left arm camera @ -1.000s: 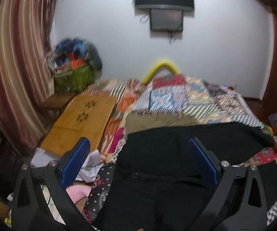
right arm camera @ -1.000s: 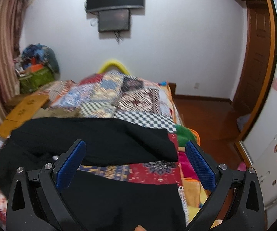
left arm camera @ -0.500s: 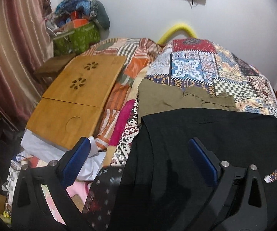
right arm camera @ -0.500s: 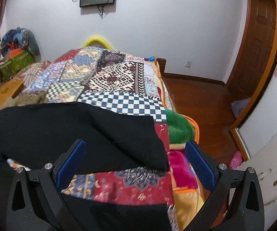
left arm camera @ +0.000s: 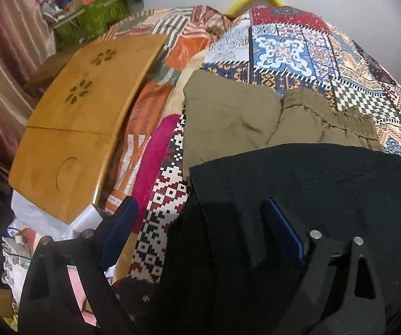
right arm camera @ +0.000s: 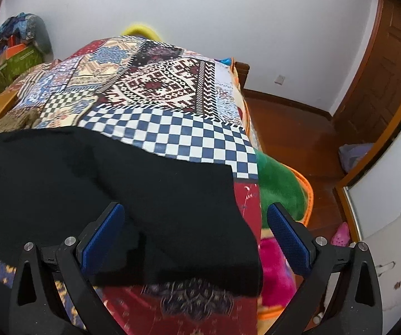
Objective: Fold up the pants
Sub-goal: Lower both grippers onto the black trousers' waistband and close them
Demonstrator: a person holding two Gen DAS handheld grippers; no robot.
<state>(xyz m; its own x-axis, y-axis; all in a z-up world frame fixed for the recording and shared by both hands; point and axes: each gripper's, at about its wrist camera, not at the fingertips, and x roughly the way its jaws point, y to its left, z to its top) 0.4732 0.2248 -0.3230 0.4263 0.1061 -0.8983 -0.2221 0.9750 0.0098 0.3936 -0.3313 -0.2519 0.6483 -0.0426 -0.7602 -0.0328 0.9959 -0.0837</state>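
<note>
The left gripper [left arm camera: 200, 217] stands wide apart over the waist end of the black pants [left arm camera: 312, 189]; its jaws have just been narrowing a little, with a corner of the black cloth lying between them, yet neither blue pad presses on it. The right gripper [right arm camera: 195, 229] is spread fully and grasps nothing; the hem end of one black pants [right arm camera: 144, 189] leg lies beneath and between its pads, apart from both.

The pants lie spread across the near part of the bed, on a patchwork bedspread [right arm camera: 172, 128]. Their lower edge is cut off by the bottom of both views, so the near leg is hard to make out. An olive garment [left arm camera: 242, 117] lies just beyond the pants, its near edge hidden under the black cloth.

At the bed's left side a wooden lap tray [left arm camera: 83, 117] rests on heaped bedding. In the far corner a green bag [left arm camera: 100, 14] holds a pile of mixed cloth; what the pieces are cannot be told.
</note>
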